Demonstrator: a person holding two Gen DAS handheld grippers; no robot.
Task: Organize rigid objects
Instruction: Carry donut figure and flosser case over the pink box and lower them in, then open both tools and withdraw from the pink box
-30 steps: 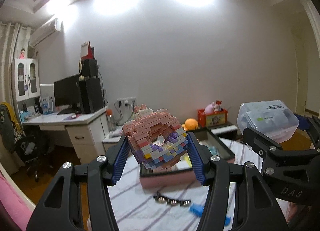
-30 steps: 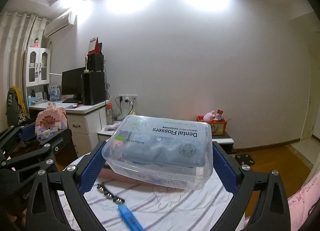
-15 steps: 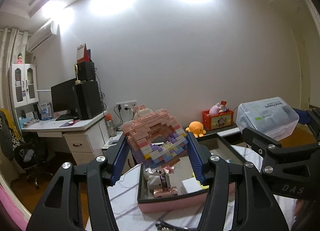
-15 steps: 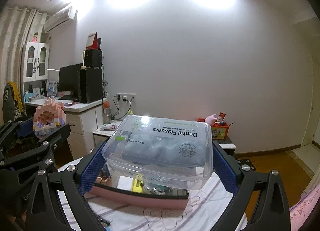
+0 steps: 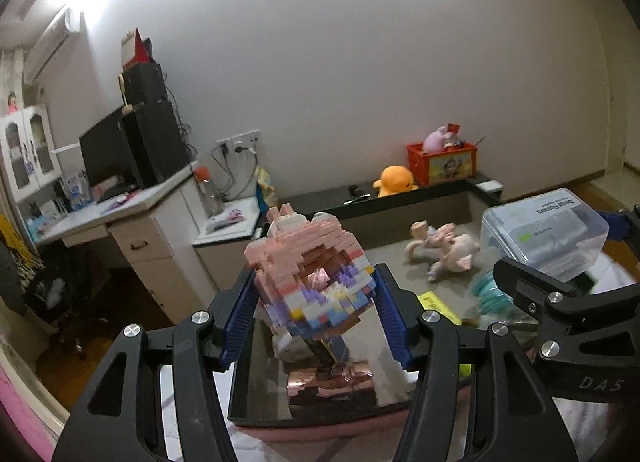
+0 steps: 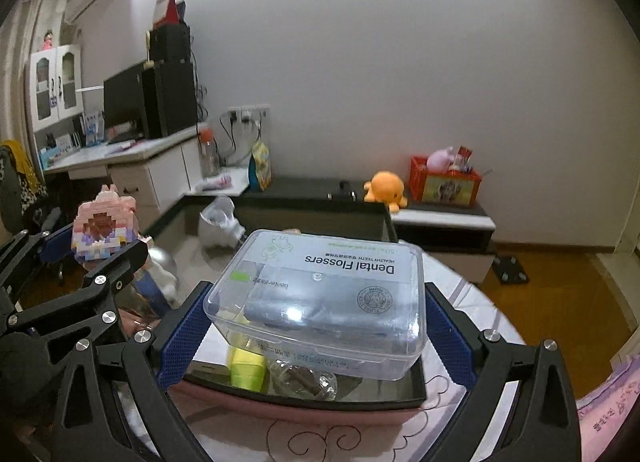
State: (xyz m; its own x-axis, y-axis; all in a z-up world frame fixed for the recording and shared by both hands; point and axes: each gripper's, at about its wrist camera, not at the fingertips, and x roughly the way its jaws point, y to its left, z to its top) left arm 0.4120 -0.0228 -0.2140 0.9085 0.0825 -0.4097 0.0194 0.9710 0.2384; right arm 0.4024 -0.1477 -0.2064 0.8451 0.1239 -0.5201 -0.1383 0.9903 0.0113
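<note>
An orange plush (image 6: 385, 185) sits beside a red crate (image 6: 446, 181).

Pastel brick figure (image 5: 316, 282): mostly pink, brown patch in the middle, then purple, white, yellow and blue bricks lower down. Clear plastic box (image 6: 320, 302) with a white label, black lettering, little green mark, grey stuff inside. Black claw frames, blue ribbed pads (image 6: 182, 336). Tray (image 6: 304, 408) pink outside, black rim, mirror-shiny inside. White cloth (image 6: 360, 438) with dark swirly line pattern. Orange plush (image 6: 385, 186), red crate (image 6: 446, 181), plain white wall (image 6: 400, 62).
</note>
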